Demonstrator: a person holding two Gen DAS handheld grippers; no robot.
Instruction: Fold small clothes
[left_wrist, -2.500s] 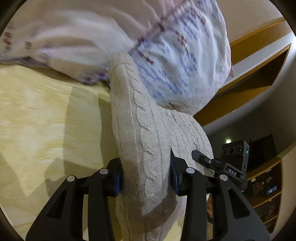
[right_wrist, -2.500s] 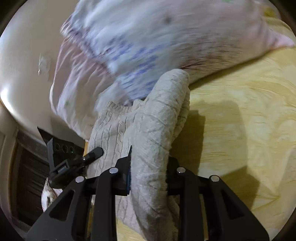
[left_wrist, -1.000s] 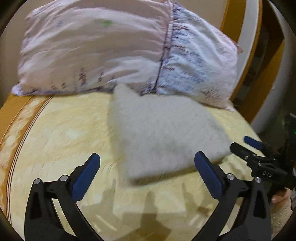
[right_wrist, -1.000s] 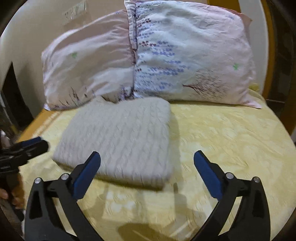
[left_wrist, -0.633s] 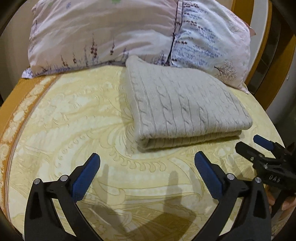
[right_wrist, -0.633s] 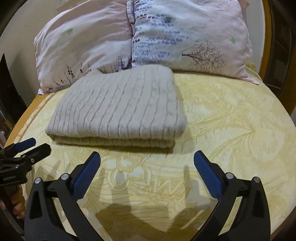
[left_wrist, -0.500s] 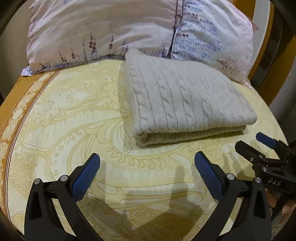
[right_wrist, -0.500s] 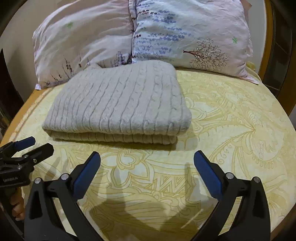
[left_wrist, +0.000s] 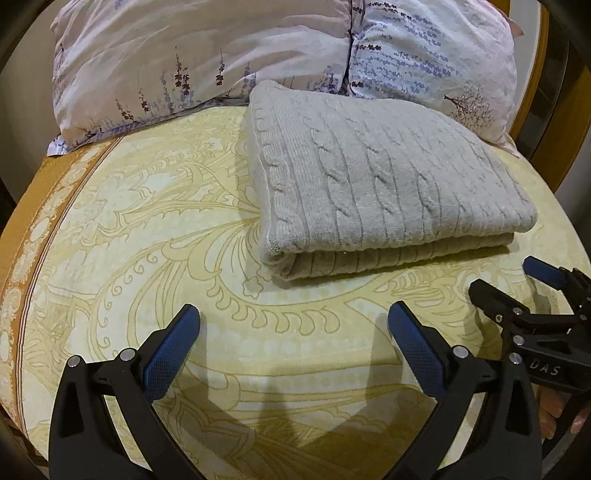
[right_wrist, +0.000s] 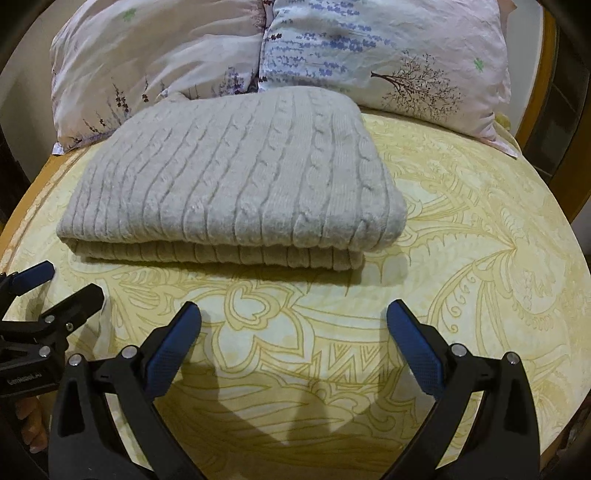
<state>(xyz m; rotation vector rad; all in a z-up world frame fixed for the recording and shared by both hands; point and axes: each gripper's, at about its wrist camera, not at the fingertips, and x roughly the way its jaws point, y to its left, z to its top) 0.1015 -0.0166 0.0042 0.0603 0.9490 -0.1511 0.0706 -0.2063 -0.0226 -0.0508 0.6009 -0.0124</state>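
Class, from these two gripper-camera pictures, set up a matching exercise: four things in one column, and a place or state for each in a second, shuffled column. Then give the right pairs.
Things:
1. knitted sweater
2. pillows
3. left gripper
4. bedcover

Places or states:
A. yellow, patterned, lying under everything
B. open, holding nothing
C. folded, lying flat on the bed
D. propped behind the folded garment

Pairs: 1-C, 2-D, 3-B, 4-A
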